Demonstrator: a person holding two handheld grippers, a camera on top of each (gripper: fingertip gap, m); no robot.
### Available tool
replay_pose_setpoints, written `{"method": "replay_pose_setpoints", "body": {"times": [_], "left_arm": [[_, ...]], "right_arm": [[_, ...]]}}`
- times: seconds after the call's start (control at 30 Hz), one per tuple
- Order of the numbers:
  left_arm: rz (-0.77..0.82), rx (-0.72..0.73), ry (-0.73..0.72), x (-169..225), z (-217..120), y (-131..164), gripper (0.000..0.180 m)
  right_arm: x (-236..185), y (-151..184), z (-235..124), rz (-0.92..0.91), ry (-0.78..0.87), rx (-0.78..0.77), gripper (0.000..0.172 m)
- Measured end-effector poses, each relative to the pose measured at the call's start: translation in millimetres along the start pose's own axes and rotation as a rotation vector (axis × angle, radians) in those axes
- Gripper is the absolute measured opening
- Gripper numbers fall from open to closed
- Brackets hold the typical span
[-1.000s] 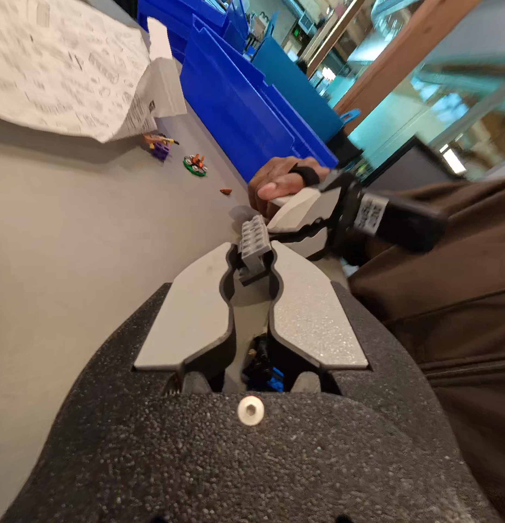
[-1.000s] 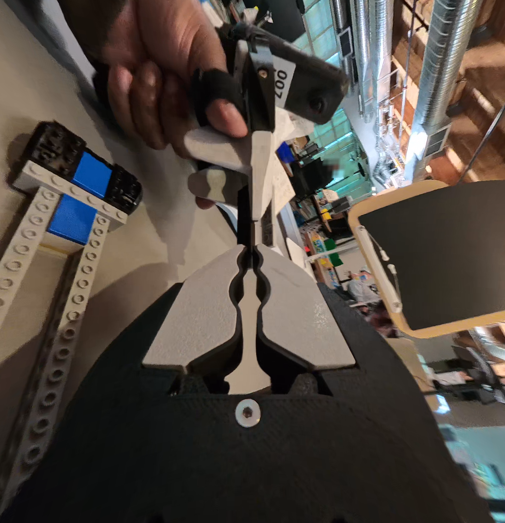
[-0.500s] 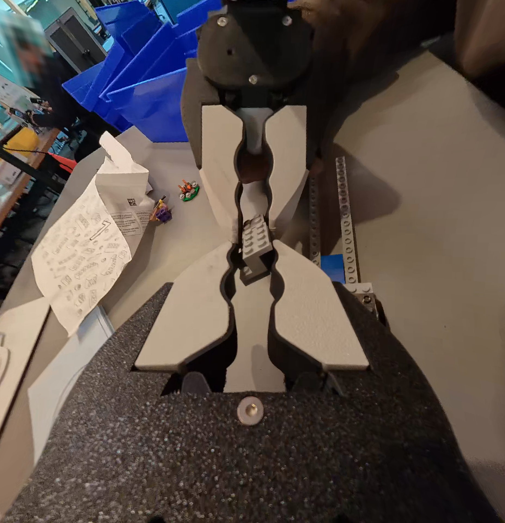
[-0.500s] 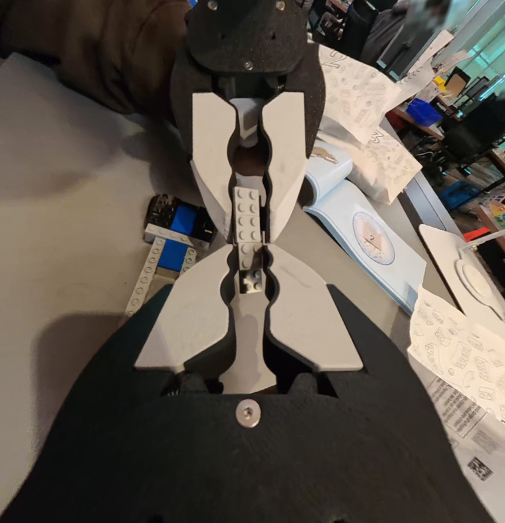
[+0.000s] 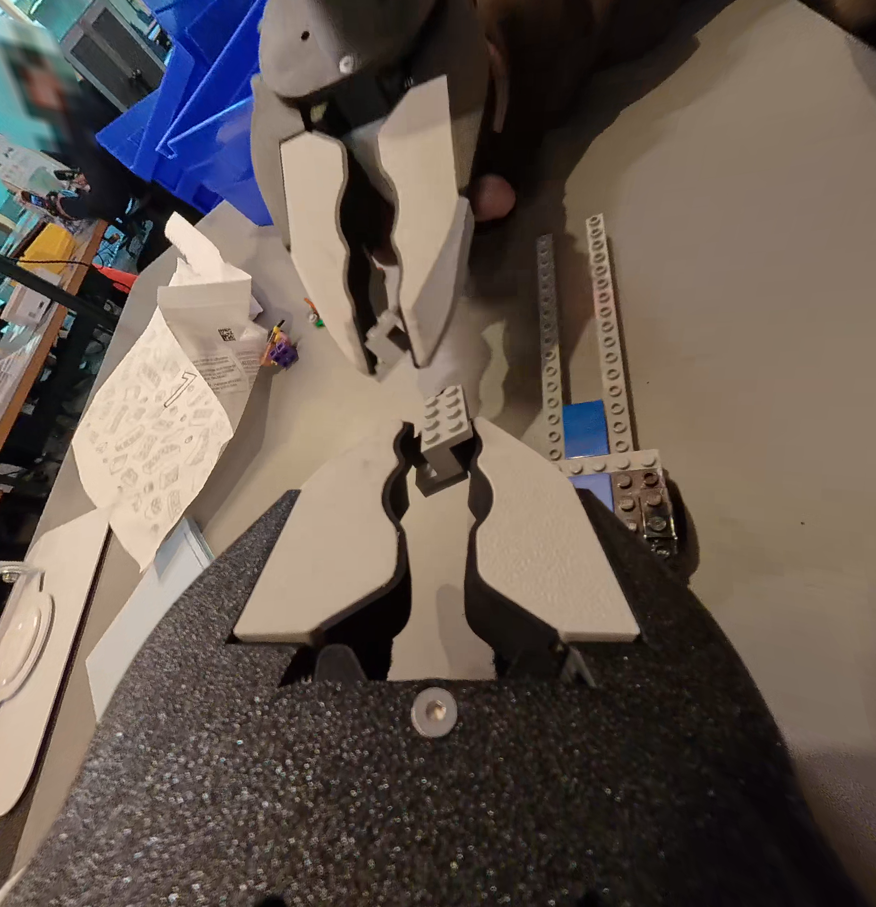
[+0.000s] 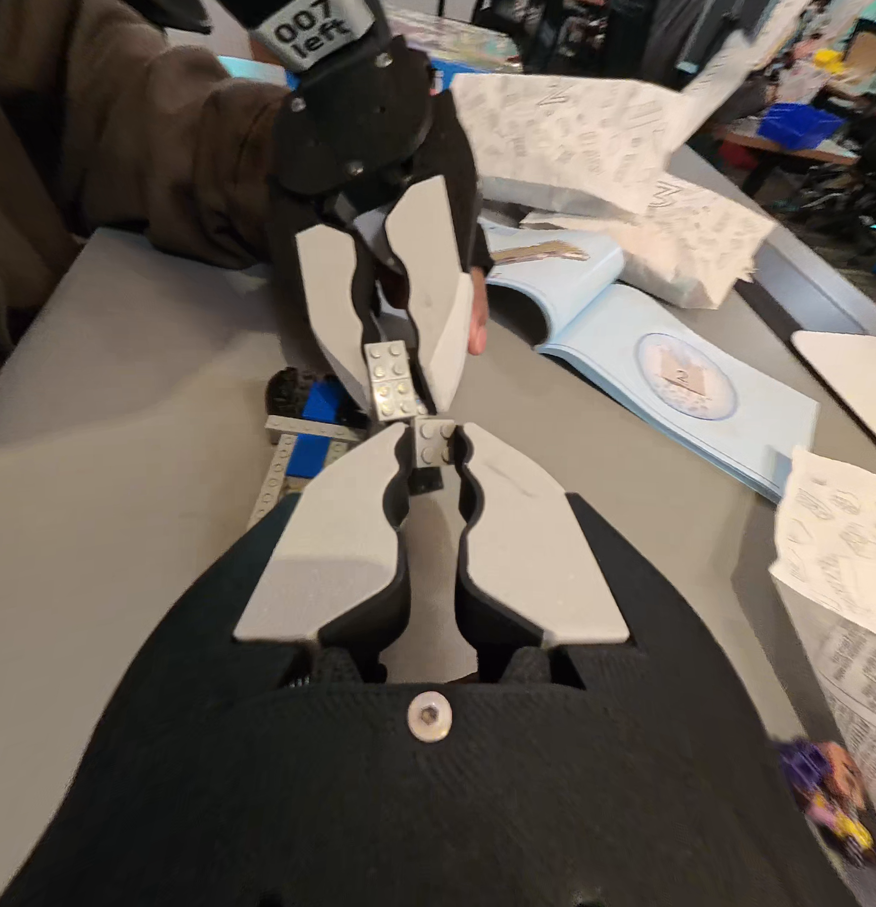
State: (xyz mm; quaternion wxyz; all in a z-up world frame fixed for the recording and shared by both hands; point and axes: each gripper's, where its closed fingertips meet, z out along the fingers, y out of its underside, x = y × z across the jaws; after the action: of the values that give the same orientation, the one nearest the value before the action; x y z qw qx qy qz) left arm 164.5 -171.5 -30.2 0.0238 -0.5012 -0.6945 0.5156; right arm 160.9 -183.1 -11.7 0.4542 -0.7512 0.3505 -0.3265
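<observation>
Grey studded bricks sit in both of my tools, which face each other tip to tip above the grey table (image 5: 770,245). My left tool (image 5: 438,444) is closed on a grey brick (image 5: 446,417) with two rows of studs on top; its two pads press on the sides of the brick, and a darker grey piece hangs under it between the fingers. My right tool (image 6: 432,441) is closed in the same way on a smaller grey brick (image 6: 433,444) with four studs, and a small black piece (image 6: 426,478) sits just behind it between the fingers. The two bricks are very near each other, but I cannot tell if they touch.

Below the tools, on the table, lies a brick frame (image 5: 605,314): two long grey beams with holes, side by side, with a blue tile (image 5: 584,427) between them, a short grey plate across their end, and dark studded pieces beside that.

A white paper bag with printed drawings (image 5: 151,437) lies on the table near the left tool, and next to it a small purple brick assembly (image 5: 281,353). Blue plastic bins (image 5: 200,122) stand at the far edge. Near the right tool, an open light blue instruction booklet (image 6: 671,373) lies flat, with more white printed paper bags (image 6: 598,132) behind it.
</observation>
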Motion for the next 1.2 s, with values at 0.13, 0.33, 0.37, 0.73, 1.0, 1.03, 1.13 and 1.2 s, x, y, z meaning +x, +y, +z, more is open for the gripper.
{"method": "replay_pose_setpoints", "body": {"times": [0.13,0.33,0.37,0.73,1.0,1.03,1.13,1.2], "left_arm": [[-0.058,0.015,-0.015,-5.7,-0.5,-2.0,0.02],[-0.133,0.042,-0.02,-10.6,-2.2,-4.4,0.02],[-0.131,0.047,-0.021,-10.3,-2.2,-5.5,0.02],[-0.135,0.018,-0.014,-5.9,2.2,-9.6,0.02],[-0.198,0.029,-0.006,-8.9,1.3,-9.6,0.02],[-0.215,0.039,0.001,-9.1,0.6,-10.2,0.02],[-0.309,0.069,0.047,-8.9,-1.9,-12.3,0.02],[-0.37,0.098,0.075,-9.7,-4.5,-15.3,0.02]], "right_arm": [[17.5,-4.4,-17.0,0.005,0.147,-0.006,0.016],[50.7,-11.8,-97.8,0.095,0.53,-0.066,0.016],[56.6,-10.3,-119.9,0.131,0.599,-0.075,0.016],[79.1,81.8,-285.2,0.408,1.016,-0.47,0.035],[59.6,16.0,-190.4,0.149,0.777,-0.377,0.032],[52.5,6.8,-171.0,0.127,0.71,-0.35,0.031],[28.9,-7.1,-108.6,0.079,0.496,-0.298,0.03],[13.9,-3.2,-70.1,0.059,0.363,-0.301,0.031]]}}
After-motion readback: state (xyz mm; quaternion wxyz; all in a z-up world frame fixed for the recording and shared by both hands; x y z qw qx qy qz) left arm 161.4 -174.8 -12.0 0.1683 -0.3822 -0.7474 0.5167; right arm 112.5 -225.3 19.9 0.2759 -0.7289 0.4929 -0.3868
